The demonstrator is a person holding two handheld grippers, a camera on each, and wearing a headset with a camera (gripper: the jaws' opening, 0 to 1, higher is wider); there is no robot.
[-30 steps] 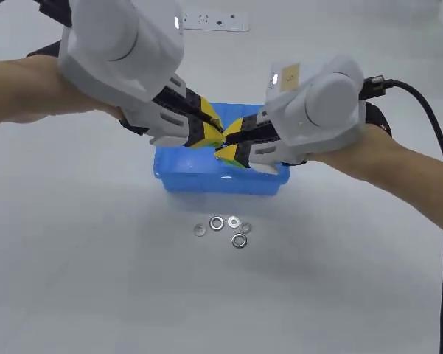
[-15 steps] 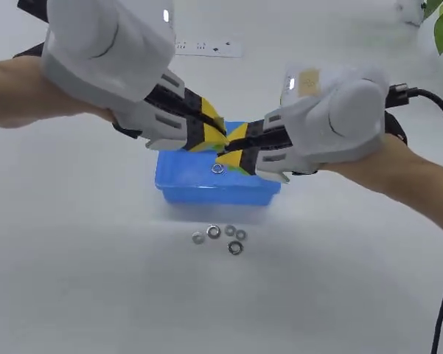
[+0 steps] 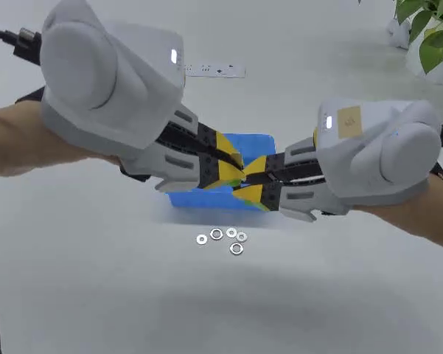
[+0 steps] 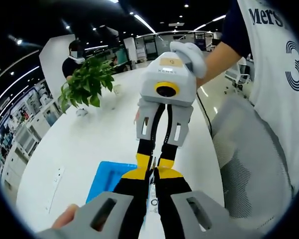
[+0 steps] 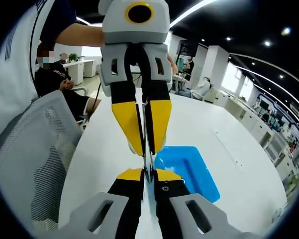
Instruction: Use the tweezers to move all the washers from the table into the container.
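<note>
White tabletop (image 3: 96, 295) carries all items. Left tool (image 3: 236, 164) and right tool (image 3: 252, 184) meet tip to tip above the container (image 3: 195, 198). Both tools' jaws are narrow and clamped on the tweezers (image 5: 146, 144), a thin metal strip running between both pairs. The container is blue. Five washers (image 3: 217, 234) lie clustered on the tabletop, just beside its near wall.

A white table (image 3: 74, 280) spreads across the head view. On it a power strip (image 3: 215, 70) lies at 12 o'clock, and a leafy plant (image 3: 427, 37) stands at 2 o'clock. In the right gripper view a grey mesh chair (image 5: 35, 149) sits at 9 o'clock.
</note>
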